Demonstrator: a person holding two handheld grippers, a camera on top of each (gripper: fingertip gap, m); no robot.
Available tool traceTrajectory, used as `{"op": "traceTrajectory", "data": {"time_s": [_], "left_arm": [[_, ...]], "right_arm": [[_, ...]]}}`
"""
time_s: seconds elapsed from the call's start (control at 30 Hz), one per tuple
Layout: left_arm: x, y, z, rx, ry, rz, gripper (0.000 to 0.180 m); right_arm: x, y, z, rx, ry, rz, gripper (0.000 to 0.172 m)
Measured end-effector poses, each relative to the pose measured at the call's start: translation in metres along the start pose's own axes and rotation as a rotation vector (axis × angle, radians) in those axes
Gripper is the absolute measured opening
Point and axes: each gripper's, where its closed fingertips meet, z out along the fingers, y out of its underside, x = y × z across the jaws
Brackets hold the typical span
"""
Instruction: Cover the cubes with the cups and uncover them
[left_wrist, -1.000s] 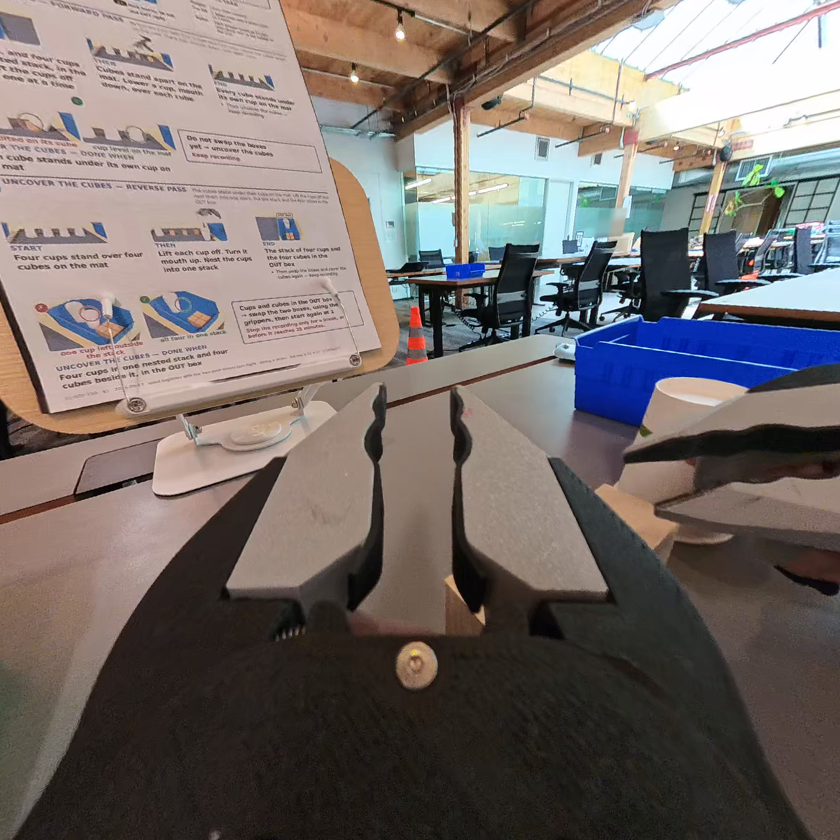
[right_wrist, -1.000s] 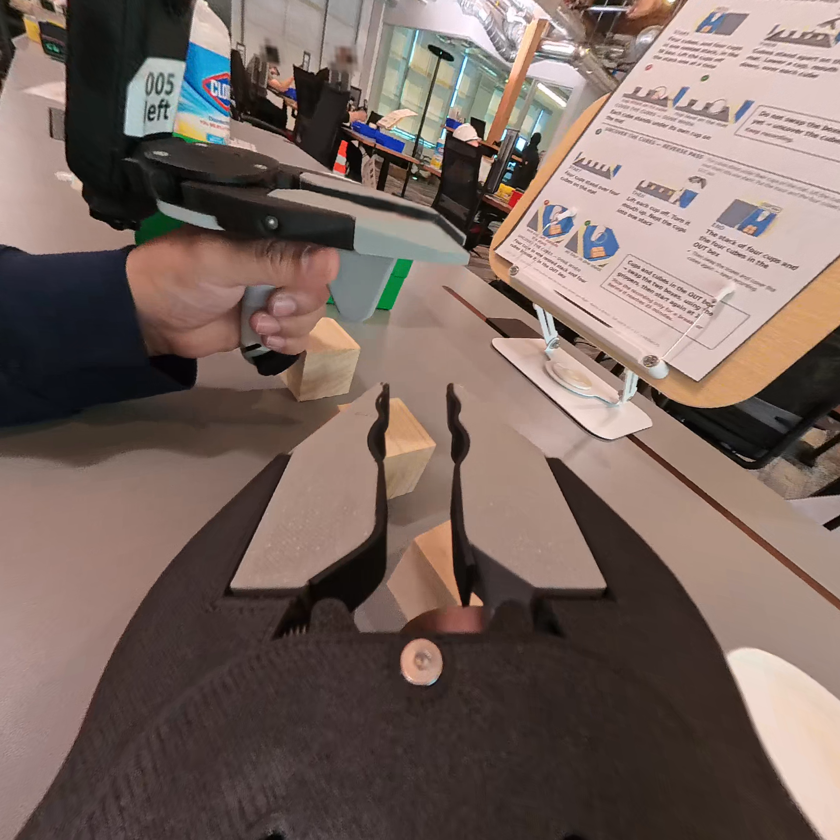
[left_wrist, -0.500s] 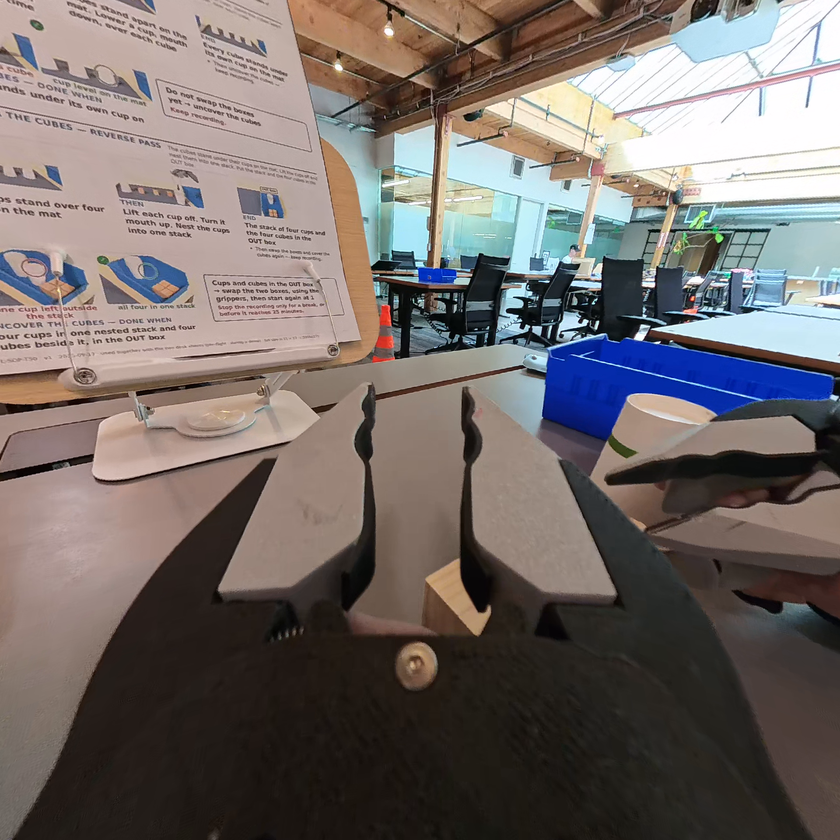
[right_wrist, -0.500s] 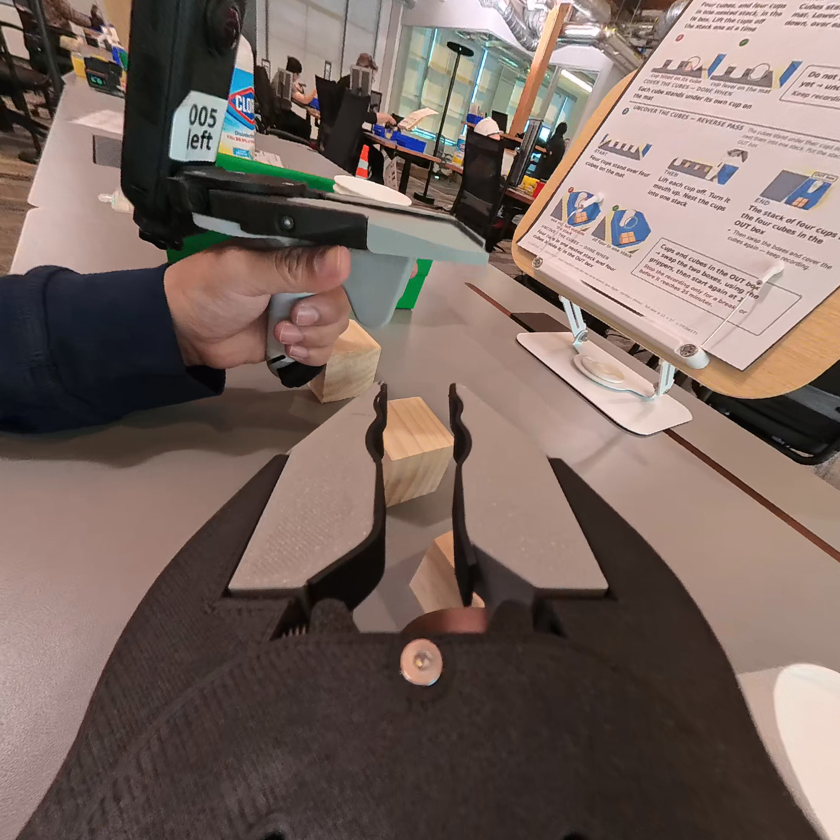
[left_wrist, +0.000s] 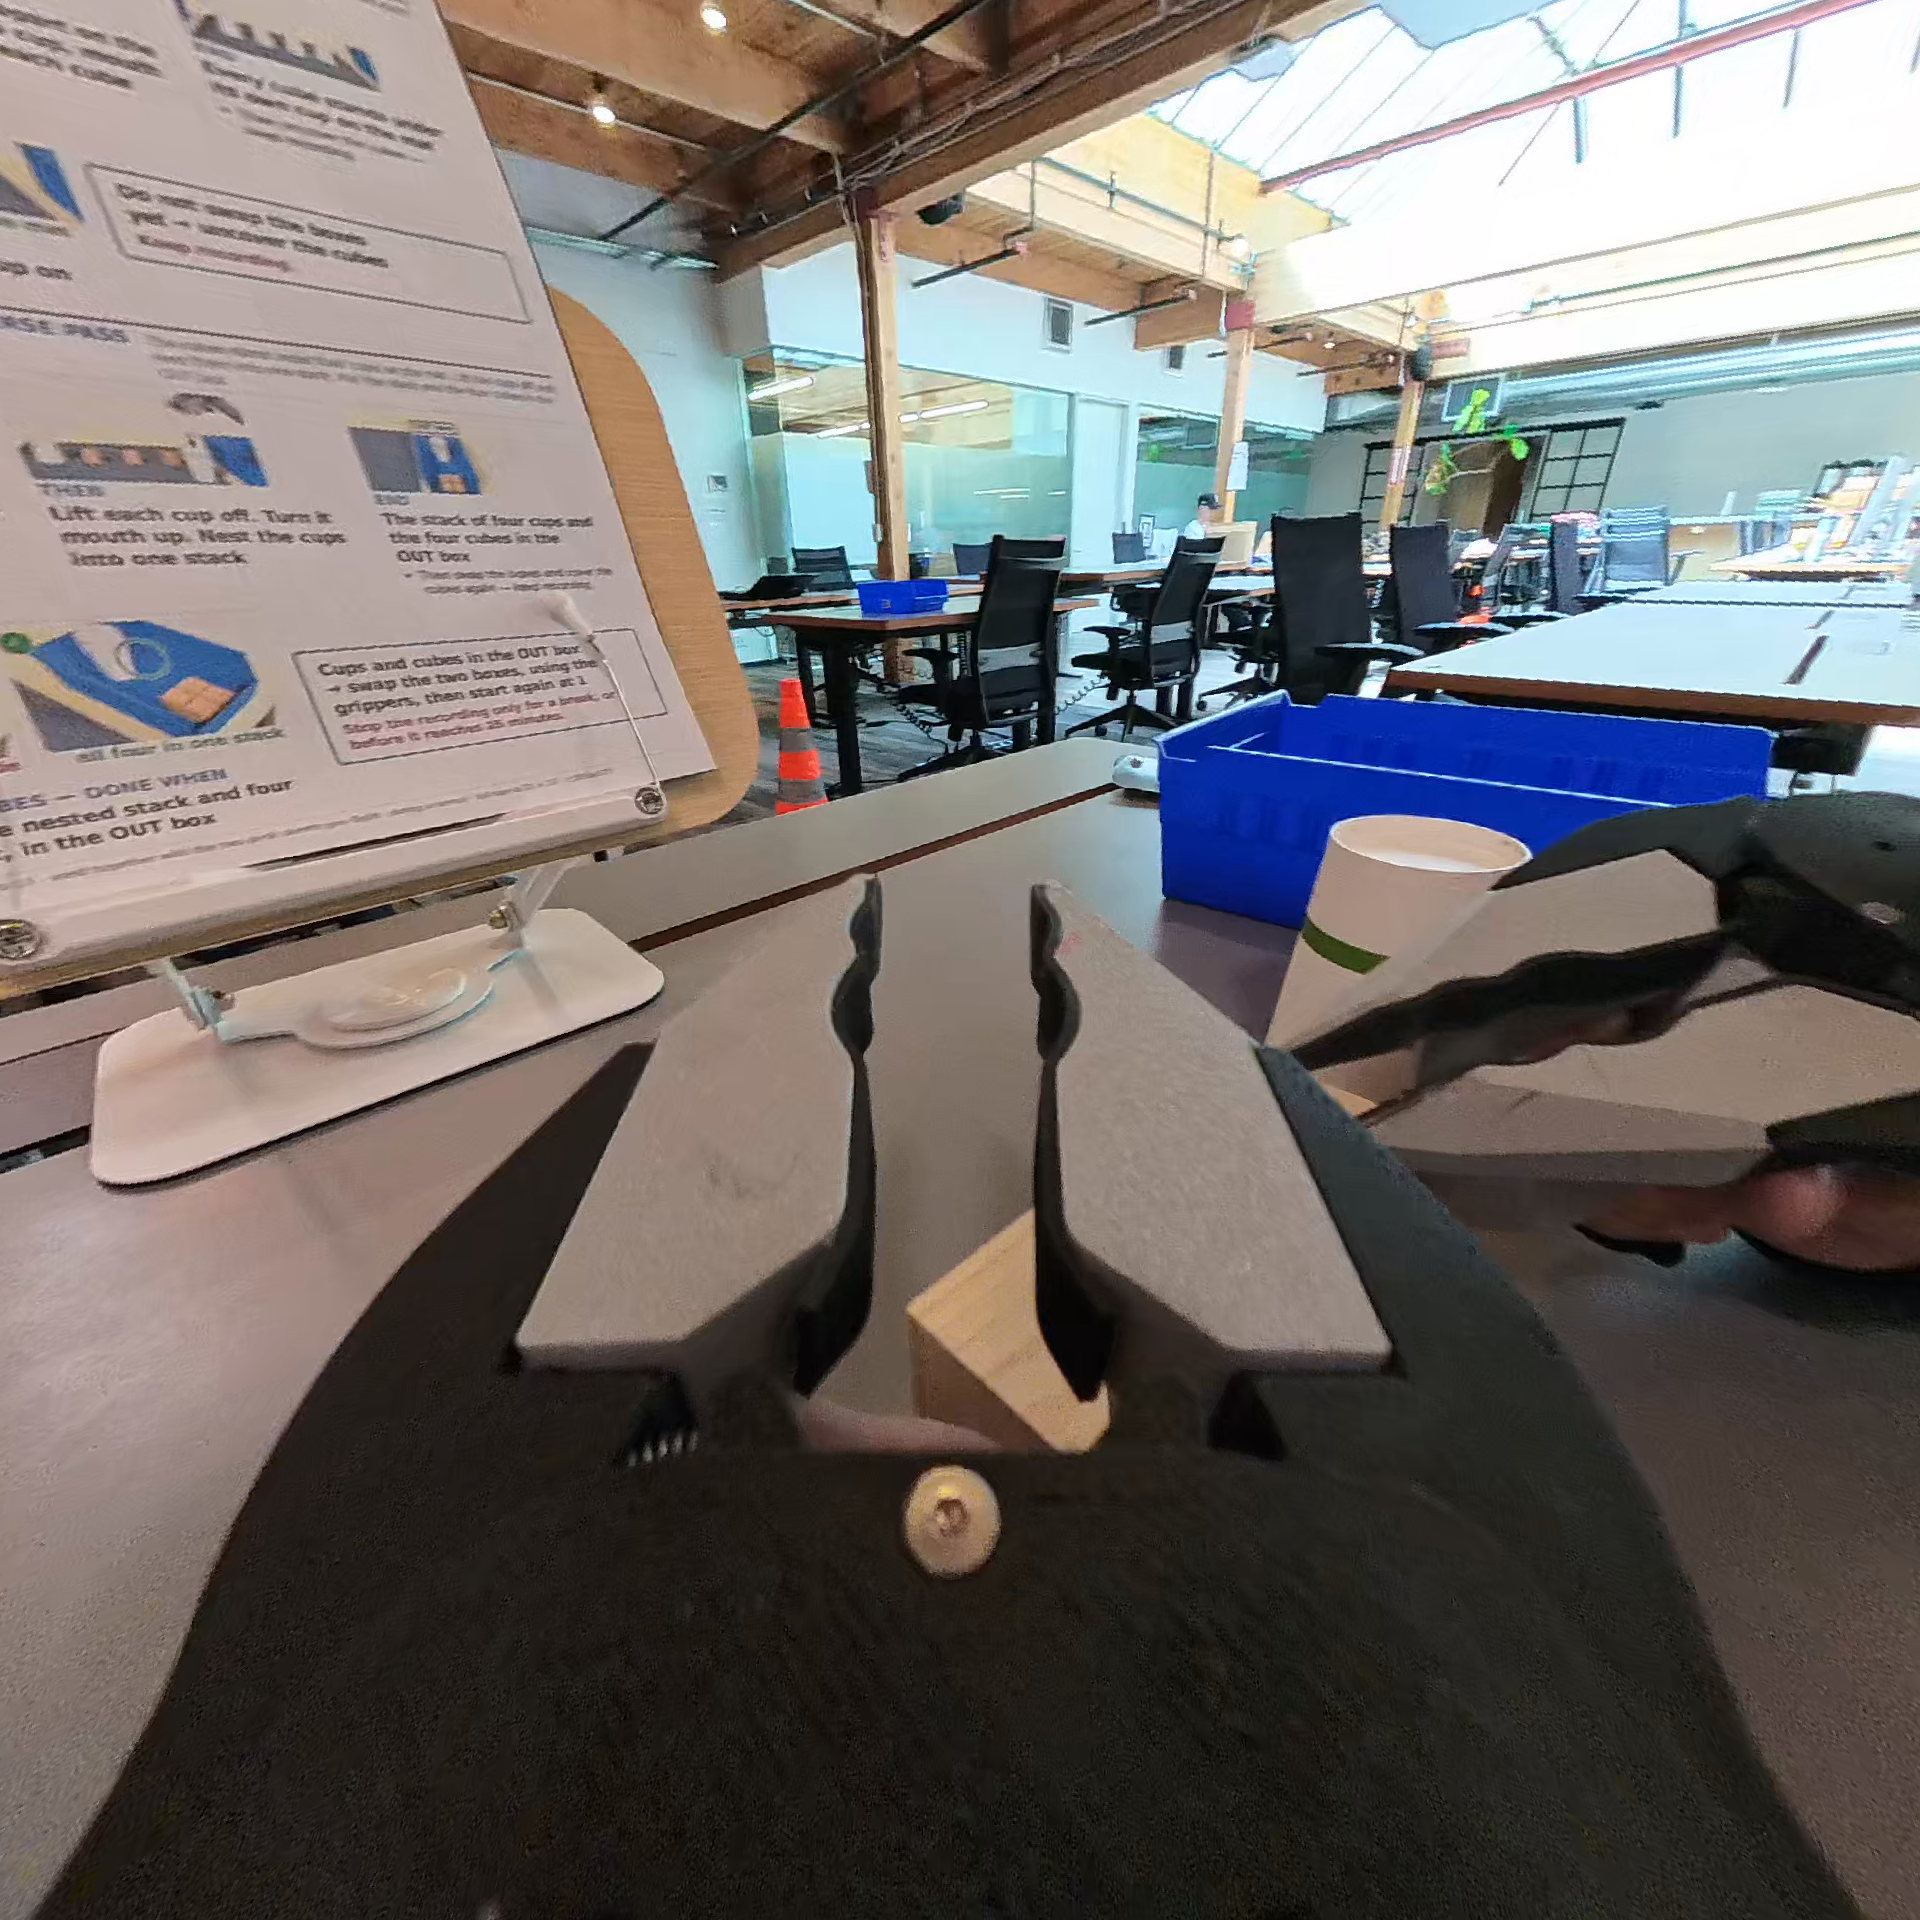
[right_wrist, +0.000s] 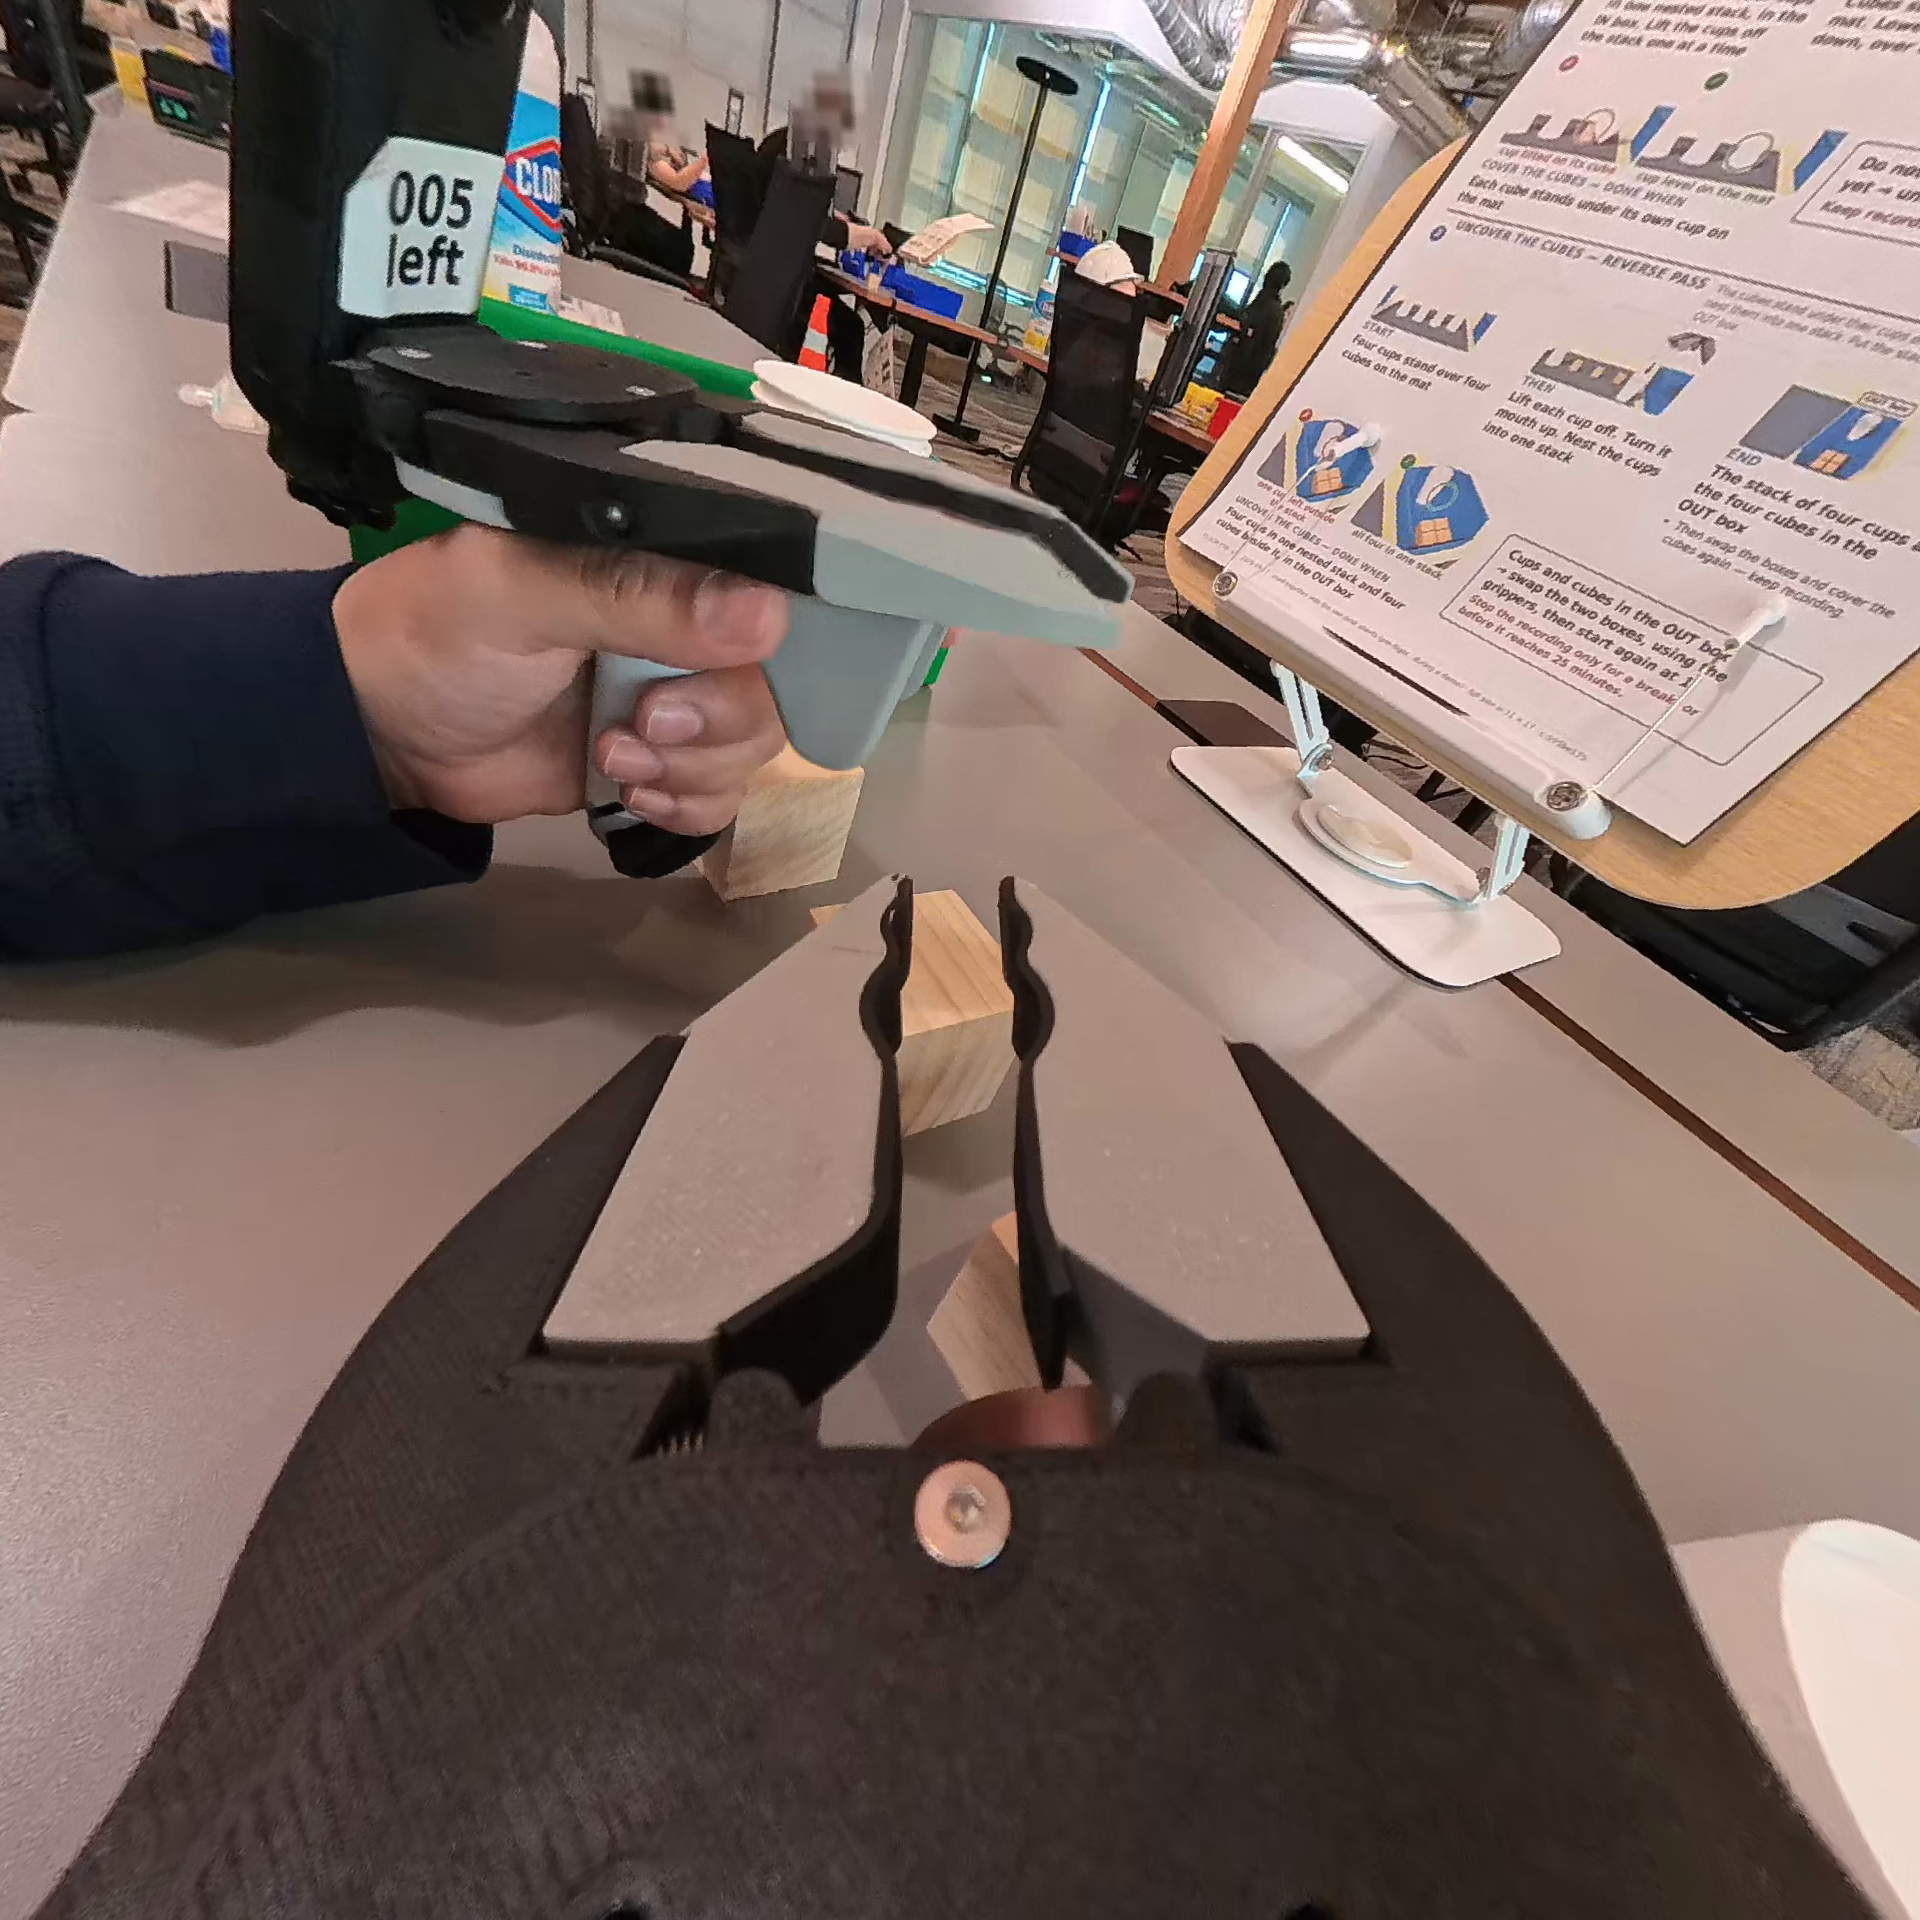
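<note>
Left claw (left_wrist: 954, 935) apart, bare, above bench (left_wrist: 208, 1351). Right claw (right_wrist: 954, 925) slightly apart, bare; cube (right_wrist: 951, 997) beyond at 12 o'clock.

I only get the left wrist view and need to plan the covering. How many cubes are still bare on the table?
Observer: Three, in the right wrist view: a cube by the left hand at, a middle cube, and a near cube.
Operator: Is the right gripper carrying anything?
Observer: No. Its fingers stand apart, above the table.
Operator: What is behind my left gripper?
Observer: A green box, and a white cup showing just over the gripper.
</note>
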Motion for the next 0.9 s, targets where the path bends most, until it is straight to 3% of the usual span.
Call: {"op": "traceTrajectory", "data": {"time_s": [0.23, 0.47, 0.63, 0.73, 0.9], "left_arm": [[0.004, -0.006, -0.007, 0.020, -0.064, 0.124, 0.022], [-0.007, -0.012, -0.047, -0.014, -0.145, 0.044, 0.023], [-0.078, -0.085, -0.112, -0.043, -0.419, 0.119, 0.020], [-0.133, -0.120, -0.149, -0.150, -0.558, 0.184, 0.020], [-0.211, -0.098, -0.177, -0.451, -0.585, 0.119, 0.029]], "right_arm": [[0.003, -0.003, -0.002, 0.009, 0.008, 0.009, 0.007], [0.002, 0.004, 0.002, -0.012, 0.013, -0.011, 0.003], [0.006, -0.002, -0.002, 0.015, 0.030, -0.011, 0.000], [0.007, -0.010, -0.005, 0.044, 0.041, -0.021, 0.000], [0.003, -0.015, -0.007, 0.064, 0.024, -0.026, 0.004]]}}
